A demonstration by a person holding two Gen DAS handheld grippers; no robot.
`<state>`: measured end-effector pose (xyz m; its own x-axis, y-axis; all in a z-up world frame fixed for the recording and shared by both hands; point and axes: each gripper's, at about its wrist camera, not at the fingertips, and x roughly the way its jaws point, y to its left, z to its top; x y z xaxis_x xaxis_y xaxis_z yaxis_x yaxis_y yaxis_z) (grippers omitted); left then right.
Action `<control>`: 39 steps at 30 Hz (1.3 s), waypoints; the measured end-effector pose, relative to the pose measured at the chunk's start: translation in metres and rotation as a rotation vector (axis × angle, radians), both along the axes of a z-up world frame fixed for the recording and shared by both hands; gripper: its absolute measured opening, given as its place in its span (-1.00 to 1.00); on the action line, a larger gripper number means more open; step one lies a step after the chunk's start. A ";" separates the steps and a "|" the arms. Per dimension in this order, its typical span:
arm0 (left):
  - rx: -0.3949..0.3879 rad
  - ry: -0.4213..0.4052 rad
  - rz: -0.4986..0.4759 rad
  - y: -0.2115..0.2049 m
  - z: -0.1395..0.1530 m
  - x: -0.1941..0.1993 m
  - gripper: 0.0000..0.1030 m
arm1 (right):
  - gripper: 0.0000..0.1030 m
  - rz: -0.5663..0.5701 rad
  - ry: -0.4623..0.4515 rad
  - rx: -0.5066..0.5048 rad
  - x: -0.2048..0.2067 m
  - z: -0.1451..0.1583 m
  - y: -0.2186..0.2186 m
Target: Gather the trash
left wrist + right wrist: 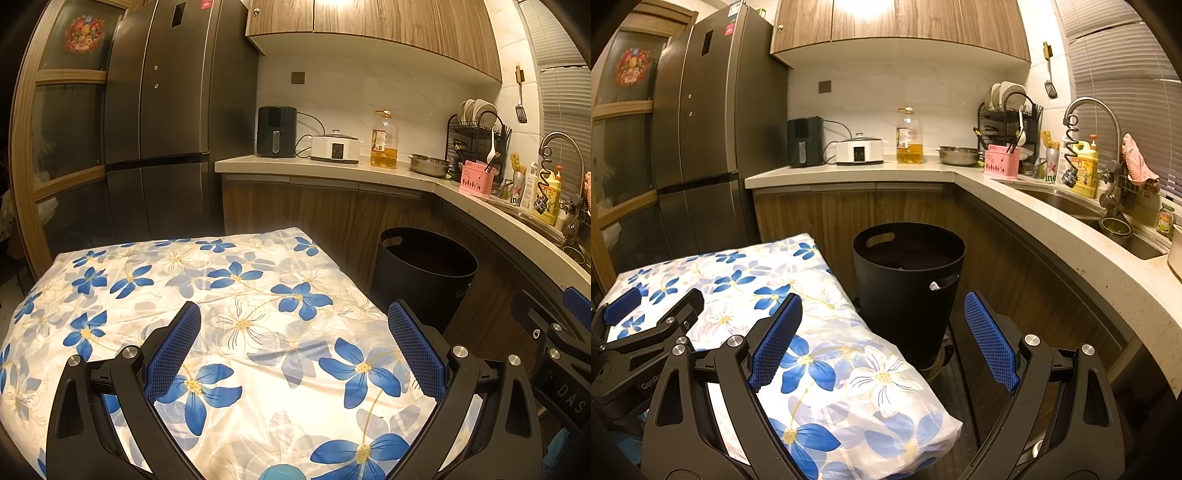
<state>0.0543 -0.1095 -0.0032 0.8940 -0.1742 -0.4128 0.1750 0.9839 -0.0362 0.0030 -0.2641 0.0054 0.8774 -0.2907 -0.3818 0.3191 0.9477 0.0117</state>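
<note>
Beyond the flowered desk (827, 354), a black bin (908, 288) stands on the floor against the cabinets, ahead of the right hand-held gripper (882, 332) and well to the right of the left hand-held gripper (295, 347); the right hand is judged the nearer. Both pairs of jaws are spread wide with nothing between them. No loose trash can be made out on the desk; only something reddish shows inside the bin.

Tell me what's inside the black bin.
The black bin is mostly dark inside; a small reddish scrap shows near the bottom. The near wall hides the rest.
</note>
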 end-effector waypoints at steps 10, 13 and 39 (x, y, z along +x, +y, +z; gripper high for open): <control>0.002 -0.001 -0.001 0.000 0.000 0.000 0.88 | 0.72 0.000 0.001 0.001 0.000 0.000 0.000; 0.002 -0.002 -0.002 0.000 0.000 0.000 0.88 | 0.72 -0.002 -0.001 0.000 0.000 0.000 0.000; 0.011 -0.002 0.001 -0.001 -0.001 0.001 0.88 | 0.72 -0.009 -0.005 0.005 0.001 -0.006 0.000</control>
<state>0.0557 -0.1109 -0.0041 0.8948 -0.1688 -0.4132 0.1741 0.9844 -0.0253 0.0039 -0.2638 -0.0005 0.8766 -0.2972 -0.3785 0.3279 0.9445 0.0177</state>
